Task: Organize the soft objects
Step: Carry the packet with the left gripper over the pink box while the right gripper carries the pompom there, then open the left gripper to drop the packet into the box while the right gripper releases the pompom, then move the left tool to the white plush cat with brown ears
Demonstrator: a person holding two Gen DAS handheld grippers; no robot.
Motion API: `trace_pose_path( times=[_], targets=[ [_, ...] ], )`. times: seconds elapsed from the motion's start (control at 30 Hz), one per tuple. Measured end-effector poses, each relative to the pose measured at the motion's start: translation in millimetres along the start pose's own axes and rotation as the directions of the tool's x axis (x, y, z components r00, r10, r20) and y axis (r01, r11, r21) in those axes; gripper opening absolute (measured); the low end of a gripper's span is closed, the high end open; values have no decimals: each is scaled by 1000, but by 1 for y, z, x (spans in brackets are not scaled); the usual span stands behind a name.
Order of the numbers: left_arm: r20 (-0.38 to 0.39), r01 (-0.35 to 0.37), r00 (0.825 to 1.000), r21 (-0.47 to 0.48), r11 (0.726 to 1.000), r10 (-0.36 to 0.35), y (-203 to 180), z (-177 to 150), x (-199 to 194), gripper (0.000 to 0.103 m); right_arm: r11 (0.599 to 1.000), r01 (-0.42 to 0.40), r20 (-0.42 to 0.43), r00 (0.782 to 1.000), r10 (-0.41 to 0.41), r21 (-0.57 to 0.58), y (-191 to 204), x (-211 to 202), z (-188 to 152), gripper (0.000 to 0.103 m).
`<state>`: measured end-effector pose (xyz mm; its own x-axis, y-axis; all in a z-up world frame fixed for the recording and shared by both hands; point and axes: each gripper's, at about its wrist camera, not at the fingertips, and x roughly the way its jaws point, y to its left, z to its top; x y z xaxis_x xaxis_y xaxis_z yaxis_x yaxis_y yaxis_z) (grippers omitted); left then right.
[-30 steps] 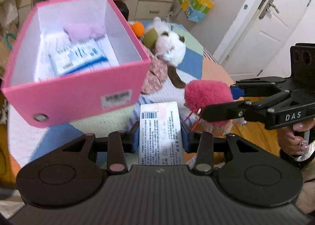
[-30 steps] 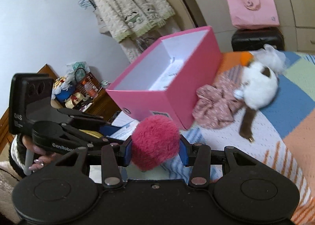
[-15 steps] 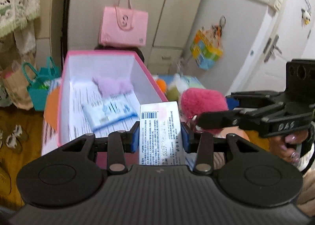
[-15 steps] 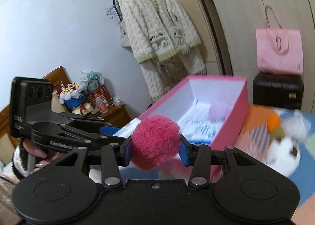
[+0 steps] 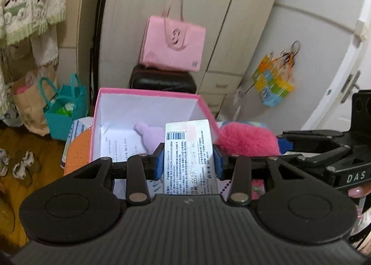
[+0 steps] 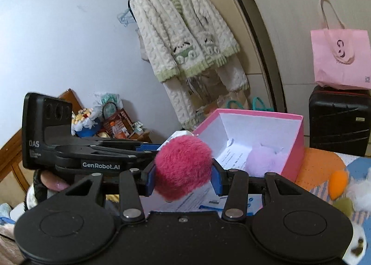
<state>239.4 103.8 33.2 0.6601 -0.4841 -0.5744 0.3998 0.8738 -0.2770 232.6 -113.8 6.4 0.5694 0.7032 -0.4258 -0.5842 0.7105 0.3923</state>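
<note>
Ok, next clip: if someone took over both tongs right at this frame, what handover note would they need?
Left tongs: shut on a white labelled packet, held in front of the pink box.
Right tongs: shut on a fluffy magenta pom-pom, held beside the box's open top.
Done: a lilac plush and printed sheets lie inside the box.
Left: drop the packet and pom-pom in, then fetch what remains on the patchwork cover, where an orange soft piece and a white plush show at the right wrist view's edge.
</note>
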Motion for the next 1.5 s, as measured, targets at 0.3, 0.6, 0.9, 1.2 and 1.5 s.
trace_pose_path(
  times=[0.3, 0.6, 0.9, 1.2, 1.5],
  targets=[
    [-128, -128, 982, 87, 988, 138, 8, 16, 51, 40, 970, 146, -154, 972, -177, -194, -11, 61, 9, 51],
    [-171, -178, 967, 70, 982, 187, 25, 20, 80, 40, 963, 156, -214, 955, -204, -221, -30, 90, 14, 53],
    [-38, -253, 965, 132, 958, 260, 10, 20, 65, 50, 957, 224, -170, 952, -255, -183, -36, 96, 18, 62],
    [7, -191, 981, 144, 971, 192, -10, 8, 8, 56, 954, 244, -75, 963, -260, -172, -17, 34, 4, 63],
    [17, -92, 996, 140, 986, 91, -38, -20, -44, 59, 951, 299, 53, 954, -295, -78, 2, -59, -27, 67]
  ],
)
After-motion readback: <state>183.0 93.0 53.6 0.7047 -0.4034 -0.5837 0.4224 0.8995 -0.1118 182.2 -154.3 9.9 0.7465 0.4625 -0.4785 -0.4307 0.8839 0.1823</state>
